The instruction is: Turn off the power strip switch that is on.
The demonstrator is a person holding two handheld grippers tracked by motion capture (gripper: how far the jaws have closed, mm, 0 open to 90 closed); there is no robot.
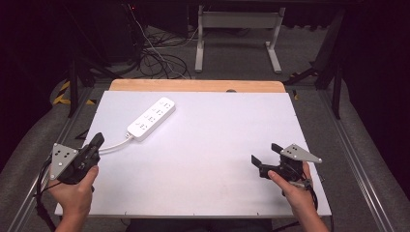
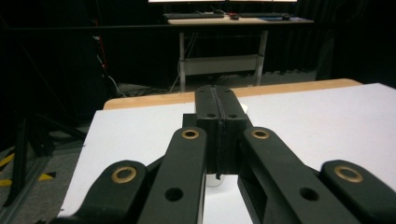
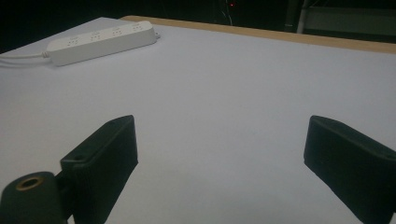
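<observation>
A white power strip (image 1: 151, 119) lies slantwise on the white table top (image 1: 212, 145), at the back left. Its white cable (image 1: 114, 144) runs toward the left edge and passes under my left gripper (image 1: 97, 140). In the left gripper view that gripper (image 2: 218, 95) has its jaws pressed flat together with nothing between them, and a short piece of cable (image 2: 214, 180) shows beneath. My right gripper (image 1: 266, 153) hovers at the front right, open and empty. In the right gripper view the gripper (image 3: 222, 135) faces bare table, with the power strip (image 3: 100, 41) far off at the upper left.
A wooden strip (image 1: 193, 85) borders the table's far edge. Beyond it stand a white desk frame (image 1: 237, 34) and a tangle of floor cables (image 1: 159, 58). Dark stands flank both sides of the table.
</observation>
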